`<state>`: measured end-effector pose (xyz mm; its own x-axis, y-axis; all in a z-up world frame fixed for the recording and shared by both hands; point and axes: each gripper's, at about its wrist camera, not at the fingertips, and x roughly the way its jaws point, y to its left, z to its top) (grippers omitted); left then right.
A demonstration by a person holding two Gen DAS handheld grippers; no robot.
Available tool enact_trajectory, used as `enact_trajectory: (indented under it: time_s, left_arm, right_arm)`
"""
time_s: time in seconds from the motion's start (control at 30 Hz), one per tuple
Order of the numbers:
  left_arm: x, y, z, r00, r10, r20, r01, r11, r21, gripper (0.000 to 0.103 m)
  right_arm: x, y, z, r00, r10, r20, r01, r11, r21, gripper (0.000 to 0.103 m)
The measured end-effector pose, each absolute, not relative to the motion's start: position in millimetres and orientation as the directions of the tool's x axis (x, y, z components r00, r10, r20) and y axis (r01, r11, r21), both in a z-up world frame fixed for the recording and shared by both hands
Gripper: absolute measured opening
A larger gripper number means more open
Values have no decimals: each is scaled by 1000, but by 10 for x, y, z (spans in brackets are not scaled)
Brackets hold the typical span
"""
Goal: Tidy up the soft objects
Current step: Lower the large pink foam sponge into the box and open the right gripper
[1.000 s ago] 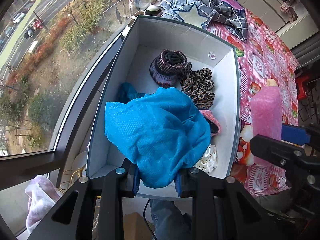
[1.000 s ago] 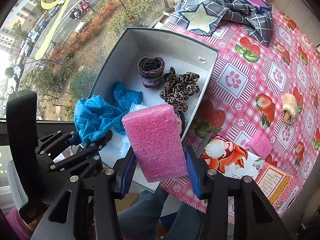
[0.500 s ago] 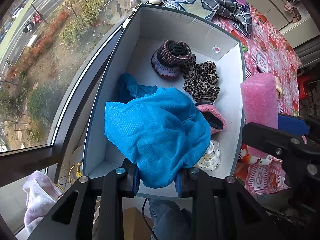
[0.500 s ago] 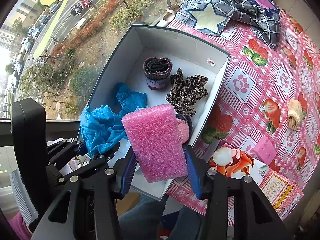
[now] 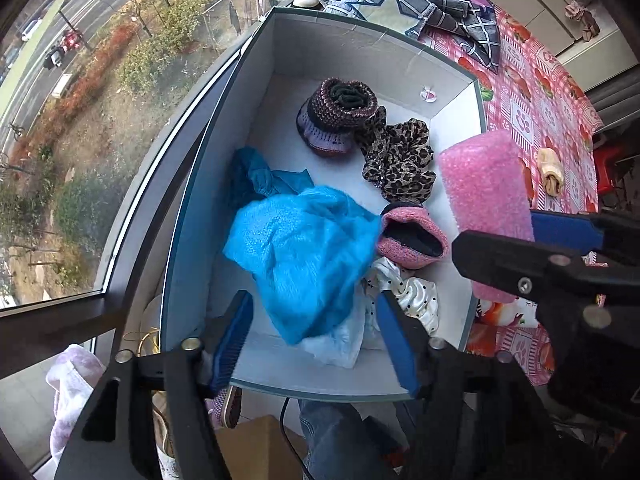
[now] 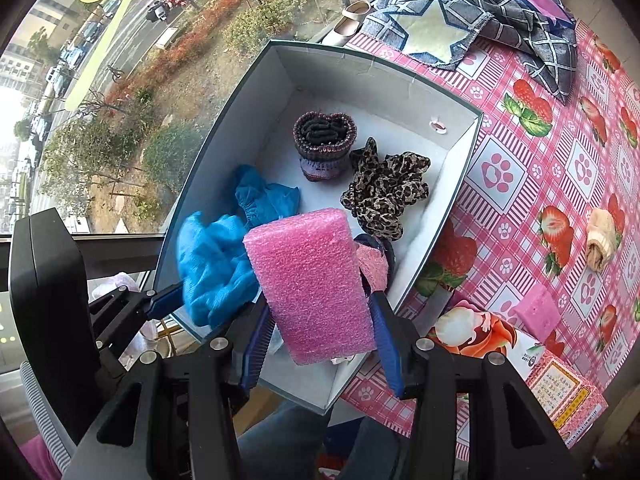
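Our left gripper (image 5: 316,336), jaws just spread, frees the blue cloth (image 5: 304,252) into the box (image 5: 360,46); at three o'clock, our right gripper (image 6: 320,340) pinches pink foam (image 6: 312,280) for stowing next.

Left hand-held gripper (image 5: 316,332) just opened; blue cloth (image 5: 304,252) free in box (image 5: 360,46).

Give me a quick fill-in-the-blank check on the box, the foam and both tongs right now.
1. The right tongs are shut on the pink ____.
2. The left tongs have just opened, and the blue cloth lies inside the ____.
3. The scrunchie in the box has a ____ print.
4. The tablecloth shows paw prints and ____.

Missing words: foam; box; leopard; strawberries
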<state>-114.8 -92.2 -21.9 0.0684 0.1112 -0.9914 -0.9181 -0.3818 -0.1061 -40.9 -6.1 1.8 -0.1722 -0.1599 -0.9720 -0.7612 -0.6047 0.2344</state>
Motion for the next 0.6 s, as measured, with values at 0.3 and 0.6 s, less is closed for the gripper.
enact_trajectory:
  time_s: [0.3,0.6]
  left_arm:
    - [-1202,-940,-237,85,128,-988,-893,-429,-133,84]
    - [-1236,-940,-162,47,135,-990,-877,-468,-106,102]
  right_arm:
    - [-307,10,115,-193,-125,-973,-780,-583,229,83]
    - [-127,75,107,-192,-134,-972,-812,-534,234,83]
